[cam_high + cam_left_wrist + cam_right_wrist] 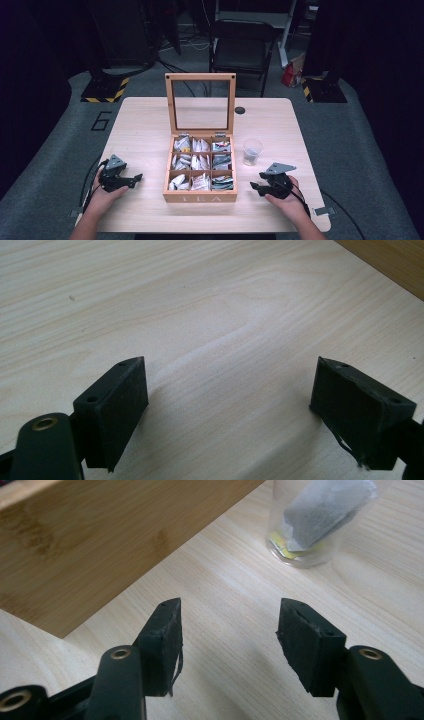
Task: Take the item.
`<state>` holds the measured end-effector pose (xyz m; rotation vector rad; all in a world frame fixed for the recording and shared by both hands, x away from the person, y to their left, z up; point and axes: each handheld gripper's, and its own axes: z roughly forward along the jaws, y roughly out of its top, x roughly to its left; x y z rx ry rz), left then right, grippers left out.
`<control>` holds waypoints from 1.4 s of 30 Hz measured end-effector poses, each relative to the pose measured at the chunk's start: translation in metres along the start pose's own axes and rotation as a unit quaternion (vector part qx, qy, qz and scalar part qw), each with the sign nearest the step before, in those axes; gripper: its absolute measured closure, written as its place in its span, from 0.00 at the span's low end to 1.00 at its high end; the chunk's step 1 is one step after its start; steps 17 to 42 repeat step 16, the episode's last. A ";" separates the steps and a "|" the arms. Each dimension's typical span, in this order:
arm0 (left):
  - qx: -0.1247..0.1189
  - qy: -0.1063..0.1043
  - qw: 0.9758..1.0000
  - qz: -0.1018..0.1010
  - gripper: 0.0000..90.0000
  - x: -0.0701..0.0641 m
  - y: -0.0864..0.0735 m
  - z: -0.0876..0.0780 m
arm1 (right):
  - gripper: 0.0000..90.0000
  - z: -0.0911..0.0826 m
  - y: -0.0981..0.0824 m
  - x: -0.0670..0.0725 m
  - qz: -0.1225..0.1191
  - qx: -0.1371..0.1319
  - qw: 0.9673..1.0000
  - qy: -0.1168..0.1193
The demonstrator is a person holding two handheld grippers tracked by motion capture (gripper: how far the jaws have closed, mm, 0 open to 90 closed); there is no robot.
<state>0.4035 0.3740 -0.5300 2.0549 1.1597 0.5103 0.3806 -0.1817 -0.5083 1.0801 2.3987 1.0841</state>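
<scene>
Tea boxes: we count one [200, 196]
Compartments: we count nine, three by three
Plastic cups: we see one [252, 151]
Grippers: we hold two, left [131, 178] and right [256, 187]
Folding chairs: we see one [241, 47]

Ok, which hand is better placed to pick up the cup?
Right. The cup stands right of the box, just ahead of the right tool, which is open and faces it. The left tool is across the box.

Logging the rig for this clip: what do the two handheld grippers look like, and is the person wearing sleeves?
Both the left gripper and the right gripper are black, each topped by a grey three-cornered plate and trailing a black cable. Their blocky black jaws show small holes, with brass-coloured rivets at the joints. The forearms are bare; no sleeves visible.
</scene>
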 end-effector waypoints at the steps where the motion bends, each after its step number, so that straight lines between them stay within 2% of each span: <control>1: 0.000 0.000 1.000 0.000 0.16 0.000 0.000 0.000 | 0.47 0.000 0.000 0.000 -0.007 0.003 1.000 0.002; 5: 0.000 0.000 1.000 0.000 0.16 0.000 0.000 0.000 | 0.45 0.001 0.000 0.002 -0.010 -0.002 1.000 -0.003; 7: 0.000 0.000 1.000 0.000 0.16 0.000 0.000 0.000 | 0.45 0.002 -0.001 0.004 -0.015 0.001 1.000 -0.006; 8: 0.000 0.000 1.000 0.000 0.16 0.000 0.000 0.000 | 0.45 0.002 -0.001 0.003 -0.025 0.006 1.000 -0.007; 9: 0.000 0.000 1.000 0.000 0.16 0.000 0.000 0.000 | 0.44 0.003 -0.001 0.005 -0.020 0.009 1.000 -0.008; 13: 0.000 0.000 1.000 0.000 0.16 0.000 0.000 0.000 | 0.44 0.006 -0.002 0.006 -0.028 0.015 0.999 -0.009; 15: 0.000 0.000 1.000 0.001 0.16 0.000 0.000 0.000 | 0.44 0.005 -0.002 0.006 -0.019 0.015 1.000 -0.007; 42: 0.000 0.000 1.000 0.000 0.16 0.000 0.000 0.000 | 0.44 0.005 -0.002 0.005 -0.021 0.015 1.000 -0.006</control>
